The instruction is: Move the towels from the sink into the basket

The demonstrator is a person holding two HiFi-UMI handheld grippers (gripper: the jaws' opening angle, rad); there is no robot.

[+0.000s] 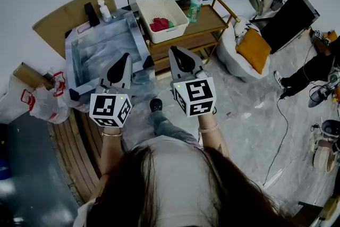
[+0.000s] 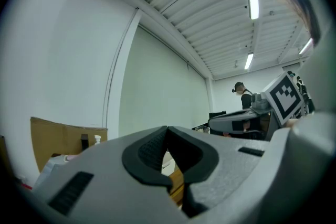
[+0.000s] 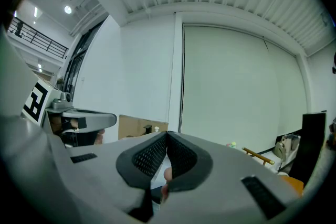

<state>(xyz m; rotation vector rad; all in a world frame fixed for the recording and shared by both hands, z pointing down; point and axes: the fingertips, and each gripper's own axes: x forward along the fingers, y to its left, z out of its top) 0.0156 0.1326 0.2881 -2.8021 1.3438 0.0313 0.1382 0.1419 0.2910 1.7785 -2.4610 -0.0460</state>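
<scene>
The grey marbled sink [image 1: 79, 53] stands at the left, and I see no towel in the part of it that shows. A white basket [image 1: 175, 8] sits on the wooden cart [image 1: 212, 21] with a red towel [image 1: 159, 24] and a green one beside it inside. My left gripper [image 1: 125, 55] is held level over the sink's near right corner, its jaws shut on nothing [image 2: 167, 128]. My right gripper [image 1: 173, 50] is level just in front of the cart, below the basket, and is also shut and empty [image 3: 167, 134].
A soap bottle [image 1: 104, 11] and a black item stand at the sink's far edge. A green bottle [image 1: 195, 6] is on the cart. A white round chair with an orange cushion [image 1: 254, 48] is right of the cart. Plastic bags [image 1: 45, 99] lie left; cables cross the floor.
</scene>
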